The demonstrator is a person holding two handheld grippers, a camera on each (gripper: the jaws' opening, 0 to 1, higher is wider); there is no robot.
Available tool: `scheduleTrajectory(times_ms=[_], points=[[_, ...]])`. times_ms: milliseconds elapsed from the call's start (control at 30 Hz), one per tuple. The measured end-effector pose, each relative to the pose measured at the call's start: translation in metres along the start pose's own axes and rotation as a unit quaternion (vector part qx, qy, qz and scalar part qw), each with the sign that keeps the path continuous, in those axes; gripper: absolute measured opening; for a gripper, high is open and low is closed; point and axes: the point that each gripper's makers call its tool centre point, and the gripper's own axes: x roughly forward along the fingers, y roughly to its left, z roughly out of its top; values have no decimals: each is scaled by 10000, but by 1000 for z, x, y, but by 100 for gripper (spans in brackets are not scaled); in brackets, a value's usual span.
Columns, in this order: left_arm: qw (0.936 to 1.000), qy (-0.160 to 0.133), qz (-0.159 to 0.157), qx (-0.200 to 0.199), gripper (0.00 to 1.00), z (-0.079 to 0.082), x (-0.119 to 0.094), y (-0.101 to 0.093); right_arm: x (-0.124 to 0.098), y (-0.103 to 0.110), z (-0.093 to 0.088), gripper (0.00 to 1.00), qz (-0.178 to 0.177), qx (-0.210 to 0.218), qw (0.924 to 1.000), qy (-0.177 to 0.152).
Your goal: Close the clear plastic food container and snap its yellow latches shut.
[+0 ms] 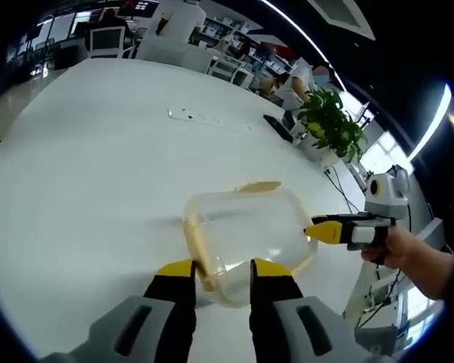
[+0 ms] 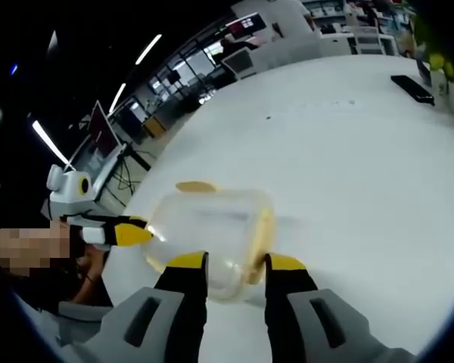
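In the left gripper view our left gripper (image 1: 222, 271) rises at 6 o'clock with its jaws spread, straddling the near edge of the container (image 1: 248, 234), which sits on the white surface (image 1: 91, 166) with a latch (image 1: 199, 249) between the jaws. The lid looks seated on the box, so we judge the closing done, but that latch angles out from the wall and another (image 1: 259, 186) at 12 o'clock of the box sticks outward, so the snapping seems left to do. At 3 o'clock the other gripper comes in level, held by a hand (image 1: 399, 246), its tip touching the box's side; a plant (image 1: 331, 121) stands beyond. In the right gripper view our right gripper (image 2: 236, 265) is likewise open, jaws around the box's near edge and a latch (image 2: 261, 238), with the left one entering at 9 o'clock, its tip at the box's wall.
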Motion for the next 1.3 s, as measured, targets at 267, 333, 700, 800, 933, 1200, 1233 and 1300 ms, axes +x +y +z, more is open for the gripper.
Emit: scheduleTrajectory(times_ms=[267,333,700,800,933,1200,1233,1300], points=[[9994,-70,-31,336,22,0,-2,-7,1,0,-1,29,-12,-234,9997,-39],[9994,-66,-60,336,22,0,-5,-2,1,1,-3,28,-5,-201,9998,23],[9982,-42,-65,587,21,0,-12,-1,-1,3,-5,25,-59,-394,9992,52],[9979,-73,-49,634,21,6,-15,0,-5,3,3,21,-64,-499,9987,-5],[9954,-131,-33,948,21,22,-17,-1,-6,8,18,21,-36,-892,9960,-106],[9882,-68,-120,1528,20,36,-15,-15,7,31,28,20,258,-1307,9911,-8],[9872,-43,-132,1588,20,36,-14,-16,8,32,28,19,270,-1340,9906,23],[9861,-34,-154,1656,20,38,-13,-19,11,35,28,19,298,-1388,9899,56]])
